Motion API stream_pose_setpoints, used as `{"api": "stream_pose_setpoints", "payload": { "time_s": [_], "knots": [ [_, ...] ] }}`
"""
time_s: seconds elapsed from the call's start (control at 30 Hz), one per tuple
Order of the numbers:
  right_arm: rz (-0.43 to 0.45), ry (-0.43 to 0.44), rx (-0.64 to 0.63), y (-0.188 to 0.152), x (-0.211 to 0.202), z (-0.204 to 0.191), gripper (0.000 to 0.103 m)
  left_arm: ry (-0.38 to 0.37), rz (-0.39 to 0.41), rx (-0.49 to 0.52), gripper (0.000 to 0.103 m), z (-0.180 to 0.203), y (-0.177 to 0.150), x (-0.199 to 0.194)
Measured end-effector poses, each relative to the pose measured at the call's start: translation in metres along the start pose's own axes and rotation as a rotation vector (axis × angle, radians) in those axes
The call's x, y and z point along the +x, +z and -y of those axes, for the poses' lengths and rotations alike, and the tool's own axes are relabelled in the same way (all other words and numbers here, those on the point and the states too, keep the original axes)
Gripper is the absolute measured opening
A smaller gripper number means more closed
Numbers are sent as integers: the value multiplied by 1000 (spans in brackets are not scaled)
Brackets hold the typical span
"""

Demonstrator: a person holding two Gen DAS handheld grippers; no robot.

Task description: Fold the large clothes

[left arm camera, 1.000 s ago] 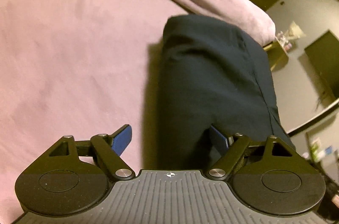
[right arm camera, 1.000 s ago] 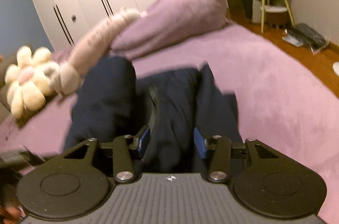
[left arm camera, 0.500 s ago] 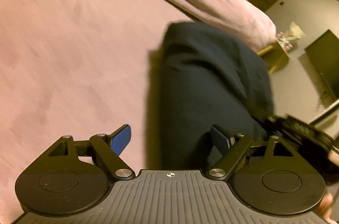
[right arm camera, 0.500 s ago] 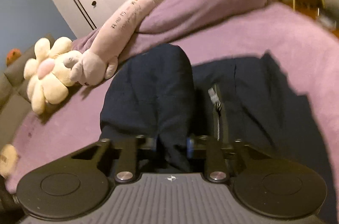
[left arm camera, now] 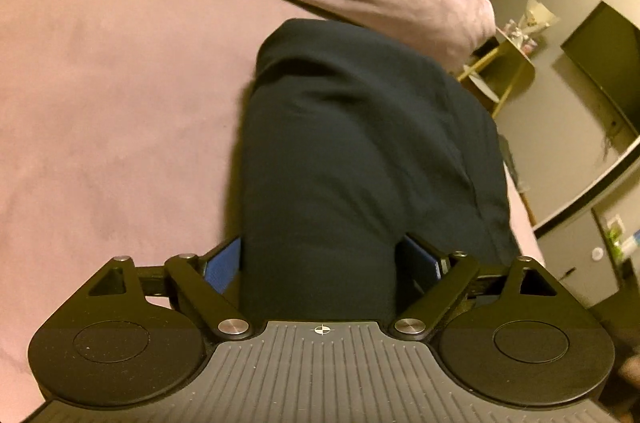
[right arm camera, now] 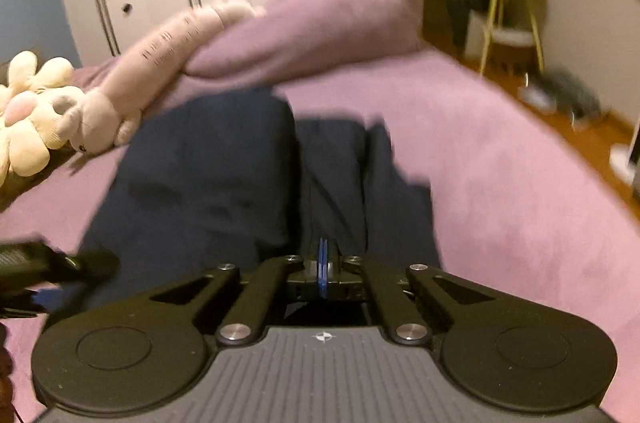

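Left wrist view: the dark garment (left arm camera: 360,151) is laid on the purple bed (left arm camera: 100,111), bare bedding seen leftward; a thick fold is bracketed by the left gripper (left arm camera: 320,261), fingers wide. Right wrist view: the right gripper (right arm camera: 322,263) is seen closed, fingers together, low over the garment's middle.

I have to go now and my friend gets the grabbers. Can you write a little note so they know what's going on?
Left gripper: open, fingers on either side of a thick fold of the dark garment; not squeezing yet.
Right gripper: shut, pads together at the garment's near edge; whether cloth is pinched between them cannot be told.
Garment lies on the purple bed, one side already folded over.
Left: finish and flatten the folds.
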State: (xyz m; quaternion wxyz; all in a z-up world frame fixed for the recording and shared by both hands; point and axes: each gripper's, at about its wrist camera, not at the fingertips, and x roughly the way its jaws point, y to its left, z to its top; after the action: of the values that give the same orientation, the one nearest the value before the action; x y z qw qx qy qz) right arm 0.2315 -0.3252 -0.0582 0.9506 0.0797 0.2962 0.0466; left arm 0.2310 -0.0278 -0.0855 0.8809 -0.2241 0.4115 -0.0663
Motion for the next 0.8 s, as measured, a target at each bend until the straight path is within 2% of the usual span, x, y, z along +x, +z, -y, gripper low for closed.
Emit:
{"api": "stream_pose_setpoints", "payload": {
  "time_s": [0.07, 0.17, 0.23, 0.33, 0.47, 0.53, 0.63, 0.7, 0.8],
  "knots": [
    [49, 90, 62, 21, -7, -5, 6, -19, -3, -33, 92, -6, -1, 1],
    [60, 205, 99, 46, 8, -31, 6, -13, 9, -28, 92, -3, -3, 2],
    [53, 230, 78, 51, 26, -51, 7, -12, 10, -26, 92, -3, -3, 1],
    [53, 113, -46, 46, 70, -74, 7, -26, -3, -52, 92, -9, 1, -1],
    [41, -73, -185, 13, 111, -66, 8, 13, 42, -37, 92, -7, 12, -4],
    [60, -80, -154, 2, 114, -53, 8, 50, 78, -23, 92, 2, 19, 1],
    [87, -98, -136, -4, 112, -38, 8, 54, 142, -21, 92, 15, 24, 17],
    [87, -93, -93, -6, 115, -25, 8, 72, 166, -13, 98, 21, 25, 32],
    [95, -87, -68, -8, 124, -17, 8, 107, 175, 1, 99, 25, 29, 50]
  ]
}}
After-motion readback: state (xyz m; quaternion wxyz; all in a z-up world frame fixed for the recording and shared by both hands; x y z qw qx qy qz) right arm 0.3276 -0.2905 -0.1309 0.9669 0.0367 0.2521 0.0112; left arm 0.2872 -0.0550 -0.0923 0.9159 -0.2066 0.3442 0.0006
